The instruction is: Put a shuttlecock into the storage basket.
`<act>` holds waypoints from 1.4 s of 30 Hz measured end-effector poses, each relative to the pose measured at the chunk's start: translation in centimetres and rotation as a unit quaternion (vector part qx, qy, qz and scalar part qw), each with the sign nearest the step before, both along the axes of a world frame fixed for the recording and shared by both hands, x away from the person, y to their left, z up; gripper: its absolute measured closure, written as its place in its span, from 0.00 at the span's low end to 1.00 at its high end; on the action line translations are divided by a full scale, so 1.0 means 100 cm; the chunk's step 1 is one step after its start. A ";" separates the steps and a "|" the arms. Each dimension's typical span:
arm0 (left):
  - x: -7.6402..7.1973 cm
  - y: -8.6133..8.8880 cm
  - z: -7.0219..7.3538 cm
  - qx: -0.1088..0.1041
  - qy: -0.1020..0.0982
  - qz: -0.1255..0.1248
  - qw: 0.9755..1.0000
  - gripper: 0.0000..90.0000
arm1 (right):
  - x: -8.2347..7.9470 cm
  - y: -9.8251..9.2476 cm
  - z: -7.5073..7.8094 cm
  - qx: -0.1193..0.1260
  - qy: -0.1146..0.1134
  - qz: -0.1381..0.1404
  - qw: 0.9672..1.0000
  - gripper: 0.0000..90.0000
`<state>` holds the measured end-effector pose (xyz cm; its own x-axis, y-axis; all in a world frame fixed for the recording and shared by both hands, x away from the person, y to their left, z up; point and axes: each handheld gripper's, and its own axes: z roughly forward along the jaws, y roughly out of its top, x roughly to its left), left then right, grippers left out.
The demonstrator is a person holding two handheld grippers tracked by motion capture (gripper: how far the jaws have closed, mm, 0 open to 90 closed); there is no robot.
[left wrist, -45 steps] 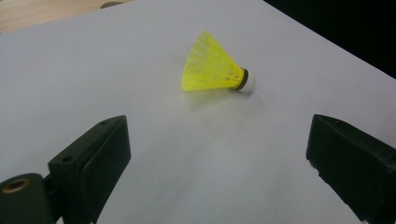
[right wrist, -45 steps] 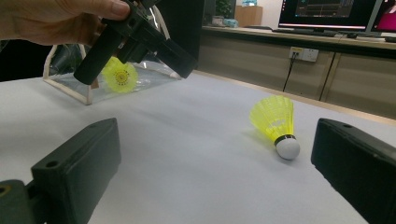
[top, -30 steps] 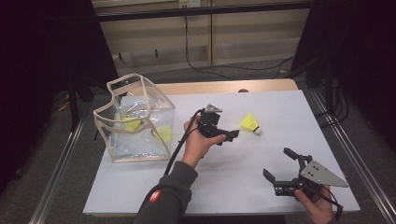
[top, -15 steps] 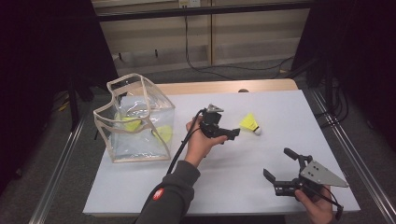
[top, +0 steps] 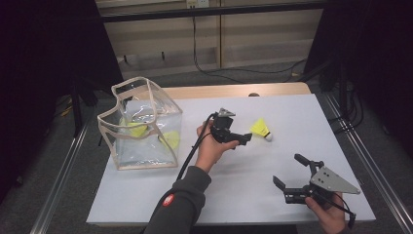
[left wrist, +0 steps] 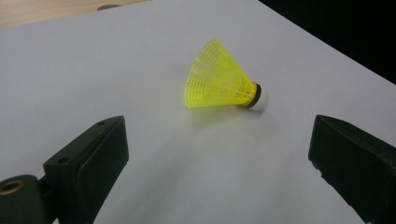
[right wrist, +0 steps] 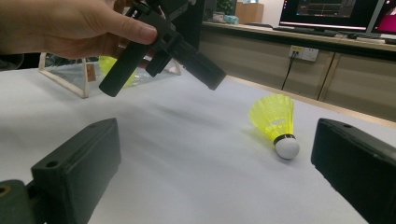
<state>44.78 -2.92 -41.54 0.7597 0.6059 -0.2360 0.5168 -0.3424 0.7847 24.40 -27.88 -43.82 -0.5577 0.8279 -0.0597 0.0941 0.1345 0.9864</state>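
Right gripper (top: 287, 172): nearest the person, low at the table's near right corner, held in a hand; its jaws stand wide apart with nothing between them, and a grey three-cornered plate sits on top.
Table (top: 292, 117): white surface, bare around the right gripper.
Left gripper (top: 246, 138): held in the person's left hand (top: 212, 146) above the middle of the table, aimed toward the shuttlecock; in the left gripper view its two black jaws are spread wide, gripping nothing, with the shuttlecock lying ahead between them but apart from both.
Shuttlecock (top: 261, 128): yellow plastic skirt, white cork tip with a black band; lies on its side on the table just beyond the left gripper's tips, cork pointing away from the bag.
Clear bag (top: 141, 127): transparent soft-walled container with beige trim, standing open-topped at the table's left side, well apart from the loose shuttlecock.
Bag contents (top: 135, 129): yellow shuttlecock-like pieces seen through the clear wall, at least two patches; their exact number cannot be told.
Far edge: a wooden strip (top: 234, 90) runs along the back of the table.
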 end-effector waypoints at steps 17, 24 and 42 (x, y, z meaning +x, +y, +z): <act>0.005 -0.003 -0.004 0.001 -0.002 -0.001 1.000 0.06 | 0.001 0.000 -0.001 0.004 0.003 -0.001 1.000 0.01; 0.007 -0.004 -0.005 0.009 -0.006 -0.004 1.000 0.06 | 0.001 -0.001 0.000 0.005 0.004 -0.001 1.000 0.01; 0.018 -0.016 -0.013 0.017 -0.018 -0.023 0.999 0.18 | 0.003 -0.002 -0.002 0.007 0.006 0.000 1.000 0.01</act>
<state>46.60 -4.51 -42.88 0.7949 0.5767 -0.1886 0.4717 -0.3918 0.7899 24.67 -28.10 -43.98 -0.5578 0.8290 -0.0407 0.1069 0.1204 0.9870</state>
